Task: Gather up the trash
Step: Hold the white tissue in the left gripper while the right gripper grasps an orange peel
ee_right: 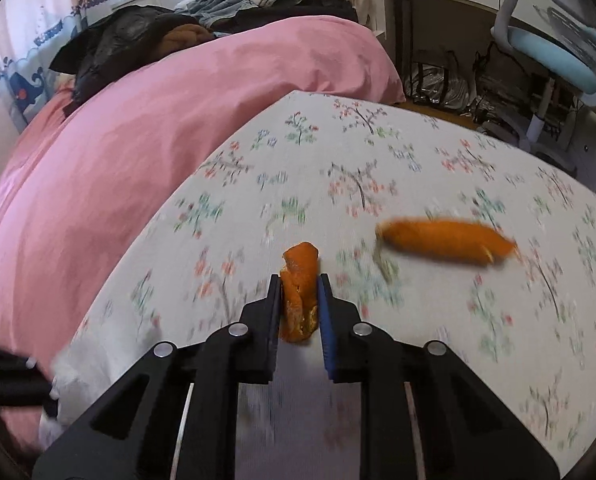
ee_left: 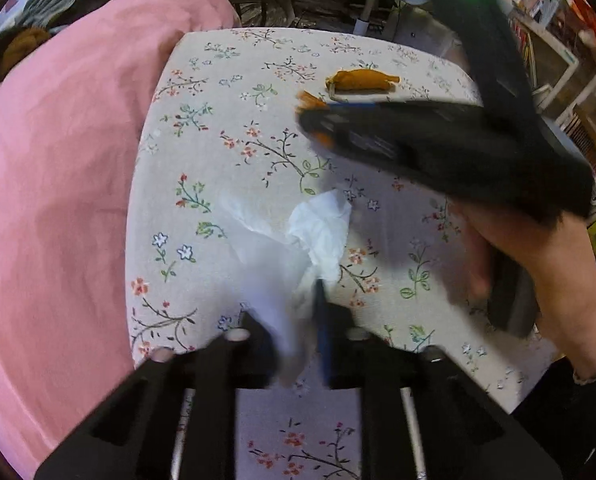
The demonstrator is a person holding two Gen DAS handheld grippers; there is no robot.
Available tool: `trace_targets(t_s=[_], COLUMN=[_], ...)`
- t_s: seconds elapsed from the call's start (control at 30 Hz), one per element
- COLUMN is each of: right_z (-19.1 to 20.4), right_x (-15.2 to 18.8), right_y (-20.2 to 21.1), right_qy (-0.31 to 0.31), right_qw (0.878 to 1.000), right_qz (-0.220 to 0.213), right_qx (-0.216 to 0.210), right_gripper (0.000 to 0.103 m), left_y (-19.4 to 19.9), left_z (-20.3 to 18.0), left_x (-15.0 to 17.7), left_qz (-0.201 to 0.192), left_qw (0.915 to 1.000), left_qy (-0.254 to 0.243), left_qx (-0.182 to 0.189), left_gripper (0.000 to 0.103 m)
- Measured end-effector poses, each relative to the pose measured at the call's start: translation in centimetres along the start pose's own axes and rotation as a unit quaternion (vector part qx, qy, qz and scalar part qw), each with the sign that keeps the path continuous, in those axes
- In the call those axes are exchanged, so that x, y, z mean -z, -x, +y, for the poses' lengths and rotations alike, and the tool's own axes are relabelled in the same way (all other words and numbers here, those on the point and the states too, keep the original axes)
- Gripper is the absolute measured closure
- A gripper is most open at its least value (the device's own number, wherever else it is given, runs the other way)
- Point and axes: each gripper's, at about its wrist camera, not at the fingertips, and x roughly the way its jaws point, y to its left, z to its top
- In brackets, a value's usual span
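Note:
My left gripper (ee_left: 294,320) is shut on a crumpled white tissue (ee_left: 318,228), held over the floral tablecloth (ee_left: 226,128). My right gripper (ee_right: 298,296) is shut on a small orange peel piece (ee_right: 299,296), a little above the cloth. That gripper also shows in the left wrist view (ee_left: 318,120), with the peel piece (ee_left: 308,101) at its tip. A larger orange peel roll (ee_right: 446,242) lies on the cloth to the right of my right gripper; it shows in the left wrist view (ee_left: 362,80) near the table's far edge.
A pink bedcover (ee_left: 58,200) borders the table on the left, also in the right wrist view (ee_right: 138,128). Dark clothes (ee_right: 138,40) are piled on it. A blue desk chair (ee_right: 546,52) and shelves (ee_left: 570,64) stand beyond the table.

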Motion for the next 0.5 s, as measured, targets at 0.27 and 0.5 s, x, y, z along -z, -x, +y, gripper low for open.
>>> trace_targets(t_s=[0.27,0.5], right_z=[-1.8,-4.8], right_x=[7.2,13.1], right_y=[10.0,17.9], right_qy=[-0.009,-0.085], right_qw=[1.000,0.994], right_qz=[-0.009,-0.046], right_qx=[-0.026,-0.050], right_gripper=[0.086,0.086], left_y=[4.2,6.9], left_z=[-0.3,-3.5], left_x=[0.4,1.4], left_qz=[-0.087,-0.150], left_qw=[0.9953,0.9883], left_qy=[0.030,0.004], left_qx=[0.029,0.027], left_gripper=[0.092,0.092])
